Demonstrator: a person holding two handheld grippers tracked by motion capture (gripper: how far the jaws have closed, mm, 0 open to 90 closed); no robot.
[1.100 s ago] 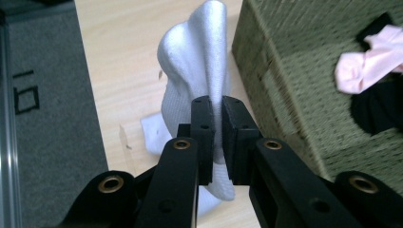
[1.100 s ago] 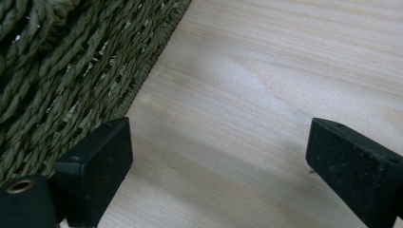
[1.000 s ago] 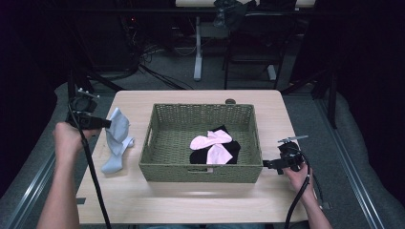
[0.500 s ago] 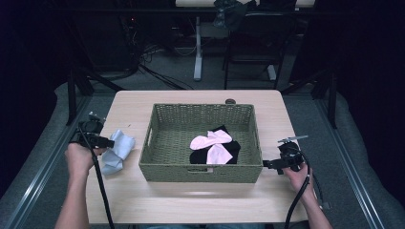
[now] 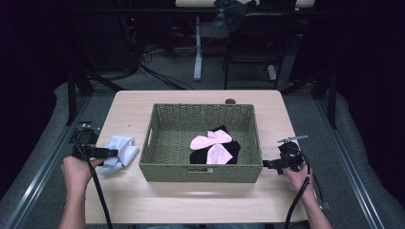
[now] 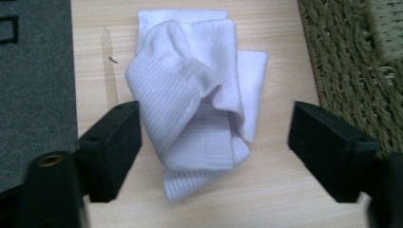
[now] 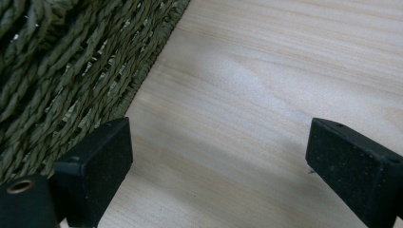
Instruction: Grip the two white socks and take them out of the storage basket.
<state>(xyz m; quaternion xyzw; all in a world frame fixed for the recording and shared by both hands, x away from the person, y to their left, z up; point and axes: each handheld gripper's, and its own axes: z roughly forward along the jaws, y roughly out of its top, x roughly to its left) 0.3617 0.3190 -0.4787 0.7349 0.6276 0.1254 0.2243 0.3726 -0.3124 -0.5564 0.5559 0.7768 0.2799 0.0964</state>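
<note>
Crumpled pale-blue ribbed sock [image 6: 199,99] lies loose between the just-opened left hand-held gripper [image 6: 214,147].

Dark room, grey carpet floor [image 5: 305,109], light wooden table [image 5: 191,205], black cables [image 5: 157,76], white desk leg [image 5: 197,52]

High view: above desk [image 5: 191,200], facing forward-down. Gripper views: close, along jaws; all share basket [image 5: 200,174] wall.

crumpled pale blue-white ribbed sock [image 6: 195,95] lying on the light wood surface [image 6: 285,199], left gripper [image 6: 214,147] with black fingers [image 6: 111,147] just opened wide either side of it, not pressing, green woven wicker basket [image 6: 356,61] at the right edge
</note>
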